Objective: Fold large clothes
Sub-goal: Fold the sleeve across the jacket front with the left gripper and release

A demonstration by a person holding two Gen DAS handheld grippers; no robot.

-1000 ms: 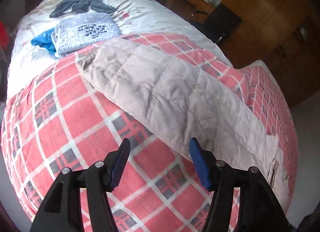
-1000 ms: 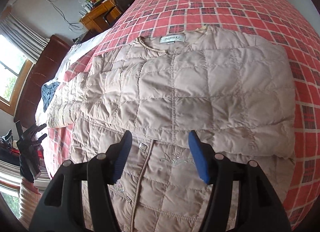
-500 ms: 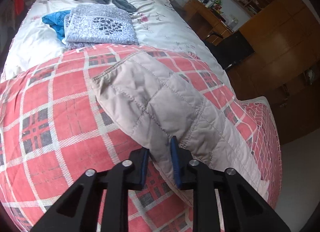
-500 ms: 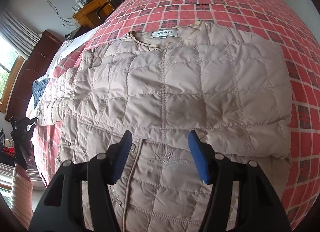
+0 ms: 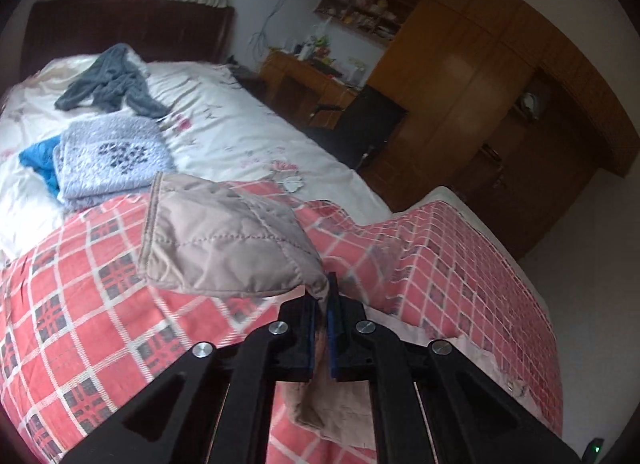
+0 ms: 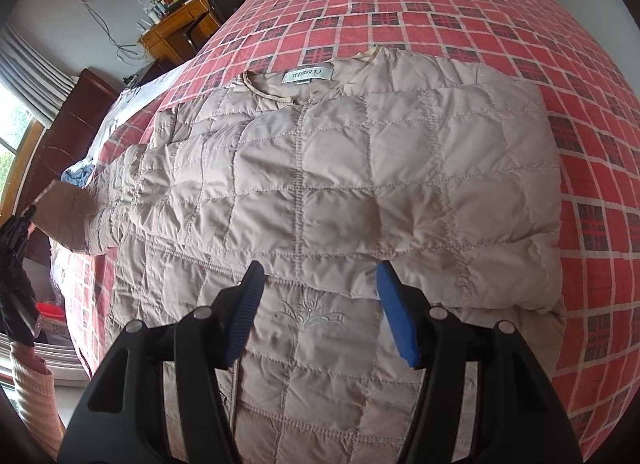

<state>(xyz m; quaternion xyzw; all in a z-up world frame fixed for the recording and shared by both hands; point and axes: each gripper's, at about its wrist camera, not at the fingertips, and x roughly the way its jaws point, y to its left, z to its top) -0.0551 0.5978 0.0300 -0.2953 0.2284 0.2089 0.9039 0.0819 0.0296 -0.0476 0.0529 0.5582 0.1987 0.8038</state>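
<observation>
Left wrist view: the left gripper [image 5: 323, 328] is clamped tight on the beige quilted sleeve [image 5: 224, 244], lifted off the red plaid blanket [image 5: 80, 324] toward eleven o'clock; a folded grey blanket [image 5: 108, 159] lies beyond, at ten.

Right wrist view: the right gripper [image 6: 320, 316] gapes wide, holding nothing, over the quilted jacket [image 6: 360, 183] spread flat across the plaid blanket, collar at twelve o'clock, sleeve raised at nine.

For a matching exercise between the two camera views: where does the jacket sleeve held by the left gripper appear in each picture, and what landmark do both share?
Left wrist view: the sleeve fills the centre, lifted off the plaid blanket, clamped by the left gripper.
Right wrist view: the sleeve sits at the far left edge, raised.
Shared landmark: the wooden desk.
</observation>
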